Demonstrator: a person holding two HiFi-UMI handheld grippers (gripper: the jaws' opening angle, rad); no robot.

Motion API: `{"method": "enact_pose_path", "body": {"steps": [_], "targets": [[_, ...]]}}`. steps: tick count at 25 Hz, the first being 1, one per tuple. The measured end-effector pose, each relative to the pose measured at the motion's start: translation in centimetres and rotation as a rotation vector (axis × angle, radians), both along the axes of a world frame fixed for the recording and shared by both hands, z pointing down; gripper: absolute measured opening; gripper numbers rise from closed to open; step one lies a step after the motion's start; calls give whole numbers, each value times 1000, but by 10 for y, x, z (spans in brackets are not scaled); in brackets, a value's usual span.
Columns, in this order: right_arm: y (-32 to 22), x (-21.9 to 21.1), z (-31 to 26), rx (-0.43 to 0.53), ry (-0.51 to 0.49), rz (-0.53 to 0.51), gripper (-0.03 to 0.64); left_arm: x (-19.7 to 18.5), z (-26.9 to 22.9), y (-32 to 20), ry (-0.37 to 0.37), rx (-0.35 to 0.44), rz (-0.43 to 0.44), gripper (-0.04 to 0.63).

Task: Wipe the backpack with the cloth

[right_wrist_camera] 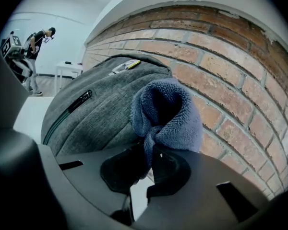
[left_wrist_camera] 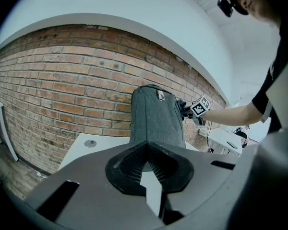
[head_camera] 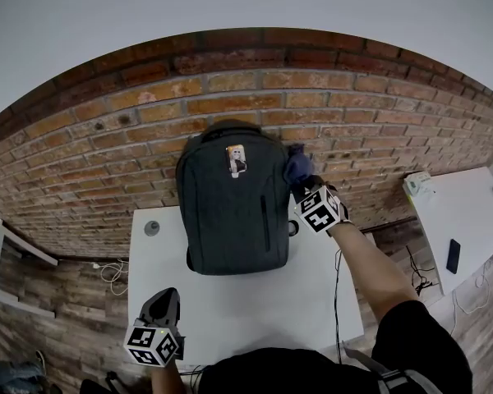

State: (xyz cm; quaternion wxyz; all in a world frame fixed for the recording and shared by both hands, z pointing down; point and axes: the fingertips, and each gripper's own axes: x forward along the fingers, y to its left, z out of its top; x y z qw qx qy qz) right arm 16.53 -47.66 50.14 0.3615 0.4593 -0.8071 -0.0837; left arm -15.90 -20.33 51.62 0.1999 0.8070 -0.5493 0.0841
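- Head view: the backpack [head_camera: 232,203] stands on the white table [head_camera: 255,310], its back against the brick wall [head_camera: 107,138]. Your right gripper [head_camera: 304,185] holds the blue cloth [head_camera: 297,167] at the bag's upper right shoulder. Your left gripper [head_camera: 163,304] hangs low at the table's near edge, well apart from the bag. I'd bring the left up to brace the bag before you push (an upright bag looks likely to slide or tip).
- Left gripper view: the left gripper [left_wrist_camera: 151,169] has its jaws drawn together with nothing between them. The backpack [left_wrist_camera: 156,121] rises straight ahead, so a short reach to its lower front should steady it.
- Right gripper view: the right gripper [right_wrist_camera: 149,157] is pinched on a gathered fold of the cloth [right_wrist_camera: 168,114], and the rest blooms into a loose pad above the jaws. That pad sits just beside the backpack [right_wrist_camera: 101,114], with the wall [right_wrist_camera: 230,80] close on the other side. Lead with the pad, not the jaw tips, and stroke down the side panel away from the bricks. Ease over the zip [right_wrist_camera: 79,102], since terry can snag there.
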Motion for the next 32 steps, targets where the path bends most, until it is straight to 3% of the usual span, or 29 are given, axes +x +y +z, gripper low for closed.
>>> {"method": "enact_pose_path", "body": {"steps": [20, 32], "targets": [[79, -17, 65, -148, 28, -128, 20, 4, -8, 0, 2, 20, 51, -5], [139, -24, 119, -276, -19, -125, 20, 14, -11, -6, -6, 24, 124, -5]]}}
